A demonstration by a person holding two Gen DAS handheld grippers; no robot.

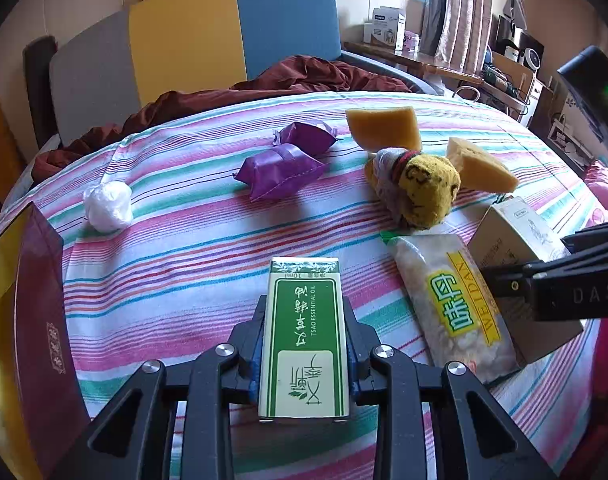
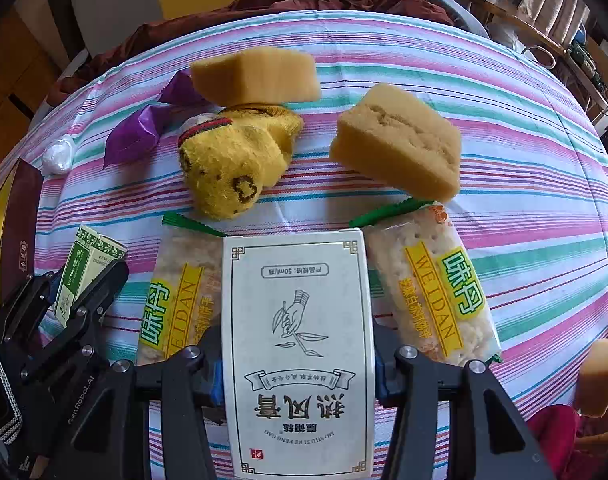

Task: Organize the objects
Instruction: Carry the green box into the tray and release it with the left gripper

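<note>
Both boxes are mid-carry: the left gripper [image 1: 305, 320] clamps the green essential-oil box [image 1: 305, 340], the right gripper [image 2: 298, 360] clamps the white ointment box [image 2: 298, 344], each likely needing a spot beside the yellow sock [image 2: 232, 160].

Left matte black plastic gripper [image 1: 304, 332]: silver round screws, blue jaw pads. Right black gripper [image 2: 298, 364]: same build; white "GenRobot.AI" lettering on housing

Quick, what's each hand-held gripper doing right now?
Left hand-held gripper: closed on the green essential oil box.
Right hand-held gripper: closed on the white ointment box.
</note>
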